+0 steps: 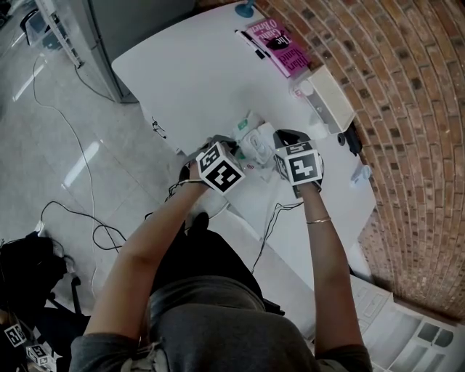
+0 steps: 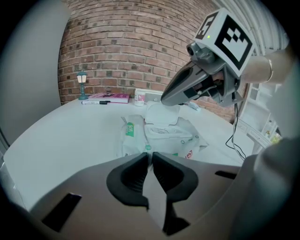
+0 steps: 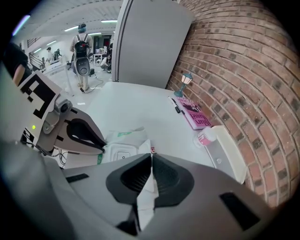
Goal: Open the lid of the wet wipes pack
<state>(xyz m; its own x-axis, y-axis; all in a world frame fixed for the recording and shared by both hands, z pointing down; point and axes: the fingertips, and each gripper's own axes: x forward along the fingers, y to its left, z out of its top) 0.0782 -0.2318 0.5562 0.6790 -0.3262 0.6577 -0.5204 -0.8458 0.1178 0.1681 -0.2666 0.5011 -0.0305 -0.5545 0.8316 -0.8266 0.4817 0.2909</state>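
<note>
The wet wipes pack (image 1: 254,139) lies on the white table (image 1: 189,73), white film with green marks. In the left gripper view its white lid (image 2: 161,114) stands raised over the opening (image 2: 161,131). My right gripper (image 3: 151,157) is shut on the lid's free edge, and white plastic shows between its jaws. From the left gripper view its tips (image 2: 164,100) sit right above the lid. My left gripper (image 2: 151,155) is shut at the pack's near end, whose edge vanishes between the jaws. In the right gripper view it (image 3: 101,146) meets the pack's (image 3: 123,149) left end.
At the table's far end lie a pink book (image 1: 280,45), a dark pen (image 1: 251,43) and a small blue lamp (image 1: 245,9). A white box (image 1: 330,98) and a pink-labelled cup (image 1: 301,89) sit by the brick wall (image 1: 407,109). Cables (image 1: 272,218) hang off the near edge.
</note>
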